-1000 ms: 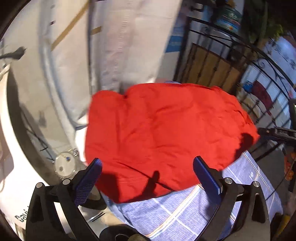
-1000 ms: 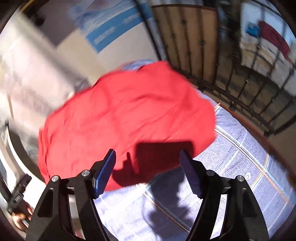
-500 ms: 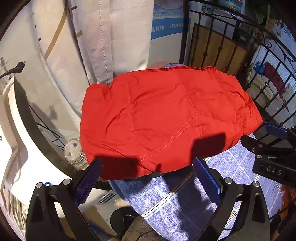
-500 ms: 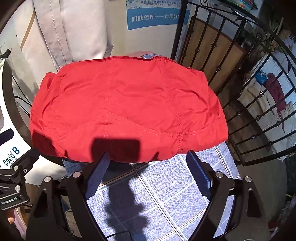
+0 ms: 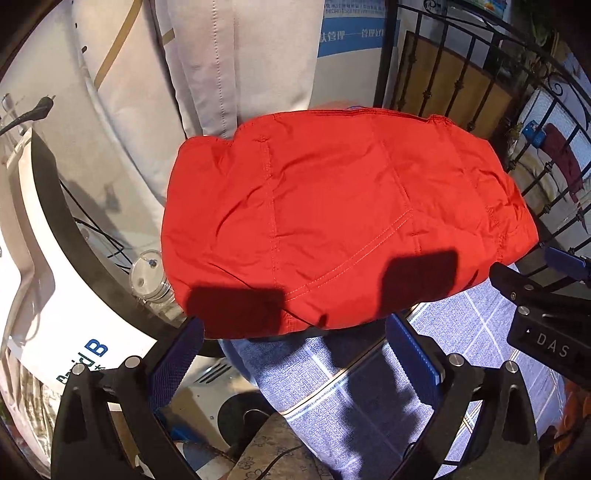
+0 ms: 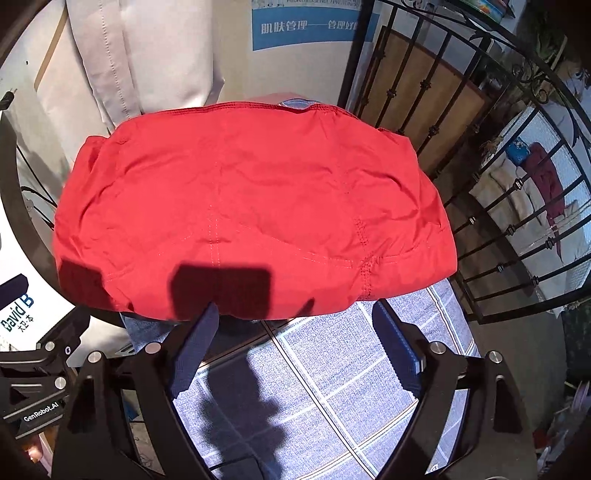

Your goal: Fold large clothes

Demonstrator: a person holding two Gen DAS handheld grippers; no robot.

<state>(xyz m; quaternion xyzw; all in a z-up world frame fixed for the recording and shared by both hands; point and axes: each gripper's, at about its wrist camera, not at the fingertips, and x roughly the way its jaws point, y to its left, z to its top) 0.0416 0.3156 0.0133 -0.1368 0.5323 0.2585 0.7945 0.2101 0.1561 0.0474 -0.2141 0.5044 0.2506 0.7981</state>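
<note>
Ahead of both your grippers the red garment (image 5: pixel 343 221) lies folded into a broad, rounded pad, seams and stitching up, on the blue checked cloth (image 5: pixel 369 398). Its near hem sits just beyond your fingertips in both wrist views; no finger touches it. The cloth runs bare from that hem back under your grippers.

Beyond the garment, pale hanging fabric (image 5: pixel 236 62) stands at far left and a black iron railing (image 6: pixel 491 206) curves along the right side. A blue-and-white poster (image 6: pixel 306 26) is on the wall straight ahead.

Your left gripper (image 5: pixel 295 365) is spread wide, nothing between its blue pads (image 5: pixel 173 365); its fingers cast two square shadows on the near hem. Your right gripper (image 6: pixel 295 350) is likewise spread wide and holding nothing, pads (image 6: pixel 395 347) over bare cloth.

Left of your left gripper, below the garment's edge, a small clear jar (image 5: pixel 147 273) sits near a white panel (image 5: pixel 74 314).
</note>
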